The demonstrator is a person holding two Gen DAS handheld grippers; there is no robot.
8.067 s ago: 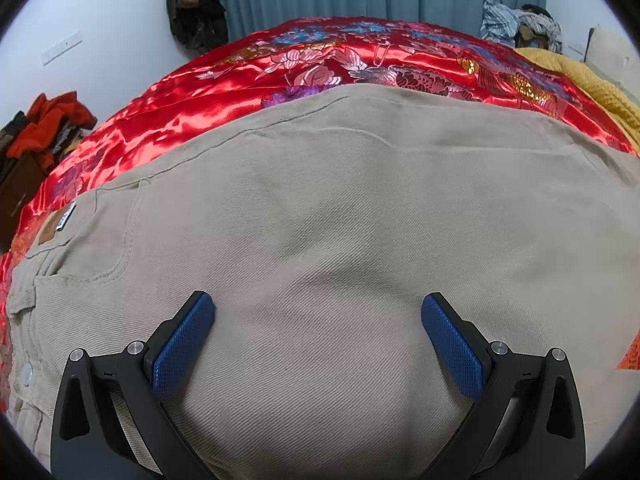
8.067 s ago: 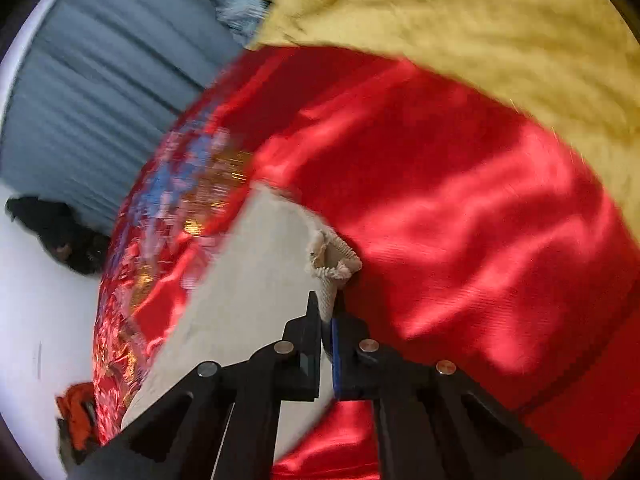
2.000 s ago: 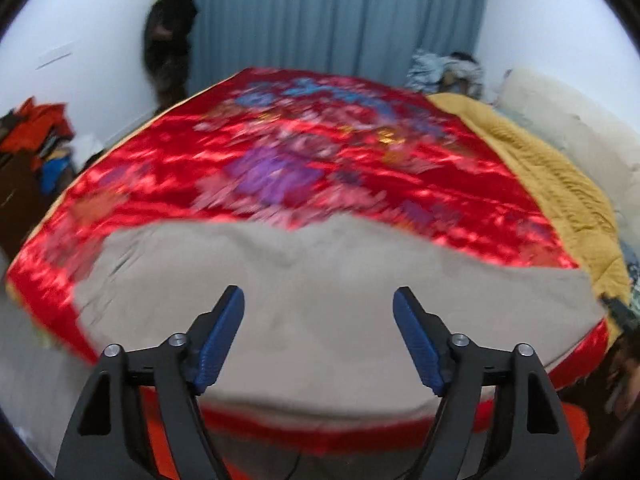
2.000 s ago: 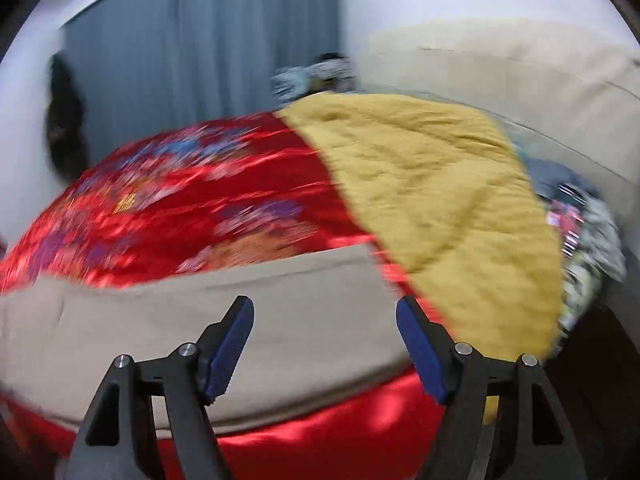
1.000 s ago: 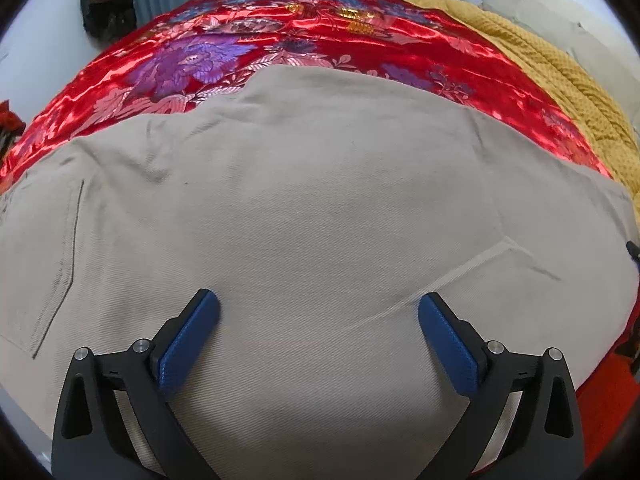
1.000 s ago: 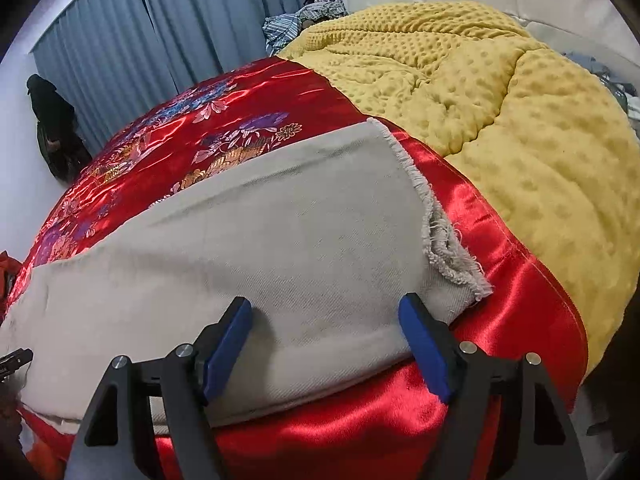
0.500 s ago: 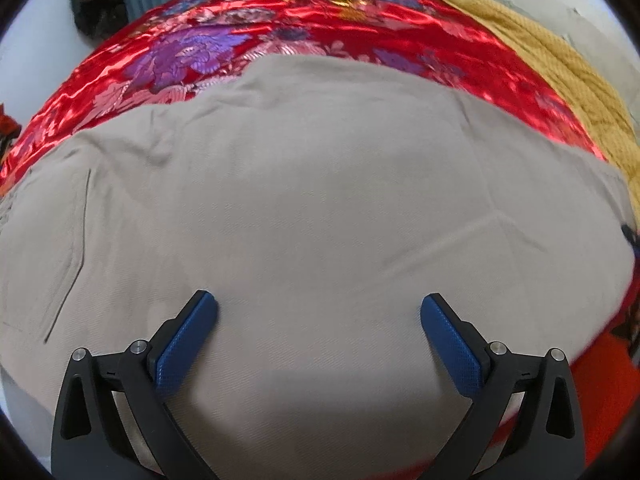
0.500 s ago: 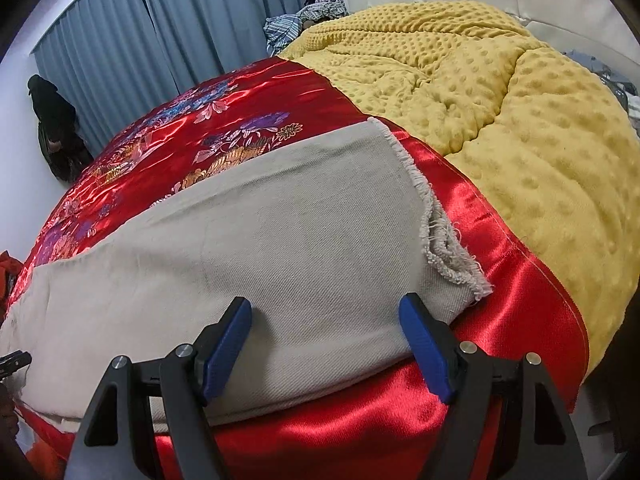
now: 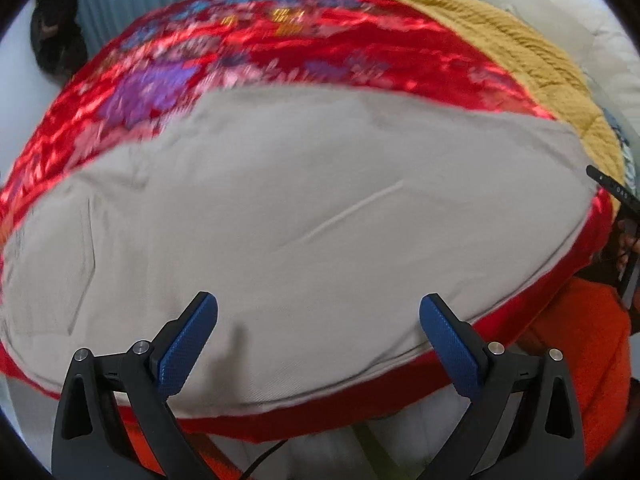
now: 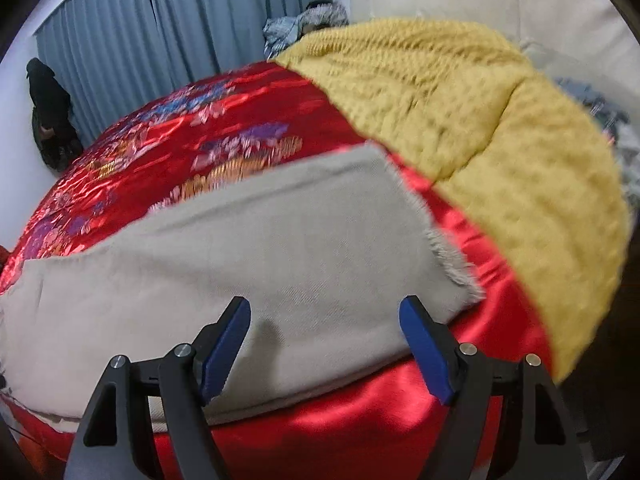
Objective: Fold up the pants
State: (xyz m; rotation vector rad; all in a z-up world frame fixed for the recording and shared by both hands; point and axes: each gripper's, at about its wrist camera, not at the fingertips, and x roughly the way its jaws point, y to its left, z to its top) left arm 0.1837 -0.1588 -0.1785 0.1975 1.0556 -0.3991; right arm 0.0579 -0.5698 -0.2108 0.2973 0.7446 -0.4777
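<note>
Beige pants [image 9: 304,216] lie flat along the near edge of a bed with a red flowered satin cover [image 9: 248,48]. They are folded lengthwise, with a back pocket seam at the left. My left gripper [image 9: 318,340] is open and empty above the pants' near edge. In the right wrist view the pant legs [image 10: 256,252] end in a frayed hem [image 10: 452,264] at the right. My right gripper [image 10: 324,340] is open and empty above the near edge by the hem.
A mustard yellow blanket [image 10: 480,128] covers the right part of the bed. Grey-blue curtains [image 10: 180,24] hang behind. A dark garment [image 10: 52,116] hangs on the left wall. Orange cloth [image 9: 580,344] lies below the bed edge.
Both grippers have pulled back and up from the pants, so more of the bed edge shows. Both stay open. The pants have not moved.
</note>
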